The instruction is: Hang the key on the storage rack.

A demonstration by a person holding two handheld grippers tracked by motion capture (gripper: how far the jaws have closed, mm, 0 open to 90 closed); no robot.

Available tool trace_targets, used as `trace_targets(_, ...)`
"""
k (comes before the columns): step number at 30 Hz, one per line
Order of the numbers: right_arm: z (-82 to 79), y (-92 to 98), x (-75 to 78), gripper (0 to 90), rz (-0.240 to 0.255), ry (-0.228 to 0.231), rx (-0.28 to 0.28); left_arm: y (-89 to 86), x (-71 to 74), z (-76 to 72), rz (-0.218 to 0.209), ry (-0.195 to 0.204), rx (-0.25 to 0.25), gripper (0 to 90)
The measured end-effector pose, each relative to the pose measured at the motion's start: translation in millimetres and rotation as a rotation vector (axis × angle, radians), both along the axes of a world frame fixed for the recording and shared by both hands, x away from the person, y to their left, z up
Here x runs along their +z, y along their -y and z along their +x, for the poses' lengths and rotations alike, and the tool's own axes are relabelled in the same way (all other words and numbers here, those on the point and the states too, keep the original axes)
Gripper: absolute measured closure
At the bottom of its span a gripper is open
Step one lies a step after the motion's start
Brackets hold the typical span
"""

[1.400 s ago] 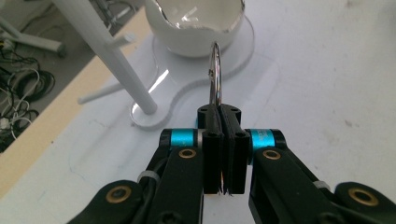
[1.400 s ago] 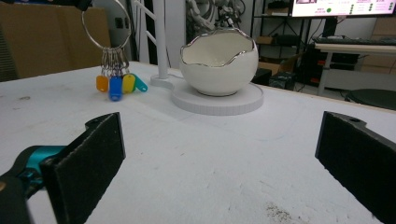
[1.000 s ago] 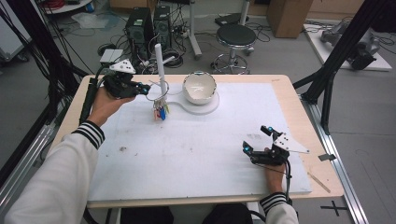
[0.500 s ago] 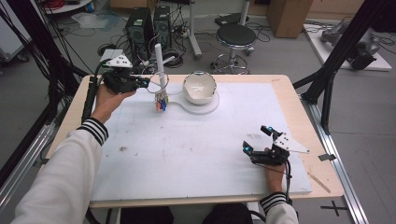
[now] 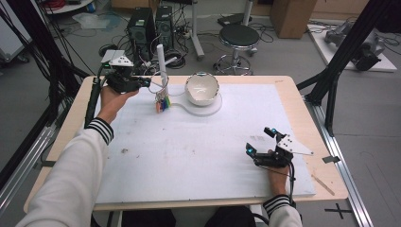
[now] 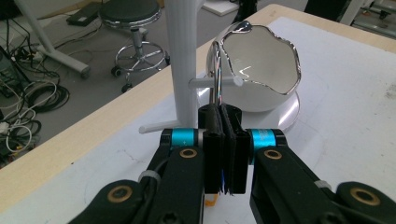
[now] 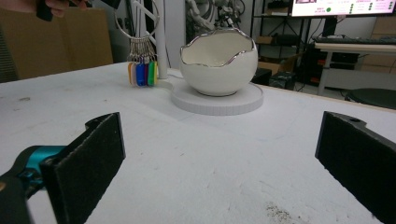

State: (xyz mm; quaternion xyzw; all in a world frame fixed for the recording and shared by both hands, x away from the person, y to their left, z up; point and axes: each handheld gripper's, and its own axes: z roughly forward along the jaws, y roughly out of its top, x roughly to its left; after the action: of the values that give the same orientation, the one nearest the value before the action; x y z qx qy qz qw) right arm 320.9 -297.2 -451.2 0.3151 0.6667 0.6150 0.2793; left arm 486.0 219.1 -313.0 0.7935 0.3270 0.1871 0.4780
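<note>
Key ring [image 6: 215, 70] w/ coloured tags [image 5: 162, 103] sits far-left on the bench, its loop upright, just beside the white stand's peg [image 6: 215, 82]. My left gripper [image 6: 225, 135] pinches it; right gripper [image 5: 262, 145] idles near-right, jaws wide.

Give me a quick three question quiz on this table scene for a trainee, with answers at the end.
1. True or false: the right gripper is shut on the bowl.
2. What is the left gripper clamped on? A) key ring B) bowl C) stand base
3. Fill in: the coloured tags hang beside the white ____.

Key
1. False; its jaws are wide open, resting on the table far from the bowl.
2. A; the key ring rises from the closed jaws, near the stand's peg.
3. Stand.
</note>
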Motion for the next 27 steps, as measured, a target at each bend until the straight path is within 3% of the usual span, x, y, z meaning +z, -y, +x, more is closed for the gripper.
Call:
trace_targets(13,0.2,0.3,-0.1,1.0,0.000,0.000,0.002,1.3,-11.2,9.5,0.018,-0.023,0.032,87.3)
trace_targets(19,0.1,0.1,0.0,1.0,-0.001,0.000,0.000,2.9,-20.4,6.4,0.056,0.027,0.048,86.4)
trace_targets(21,0.1,0.1,0.0,0.9,-0.001,0.001,0.000,1.8,-23.6,4.7,0.041,0.047,0.064,85.4)
trace_targets(24,0.1,0.1,0.0,1.0,0.001,0.000,0.003,0.5,-24.8,4.0,0.032,0.036,0.083,76.3)
trace_targets(27,0.1,0.0,0.0,1.0,0.000,-0.001,0.001,0.8,-25.3,-1.0,0.069,0.065,0.063,61.2)
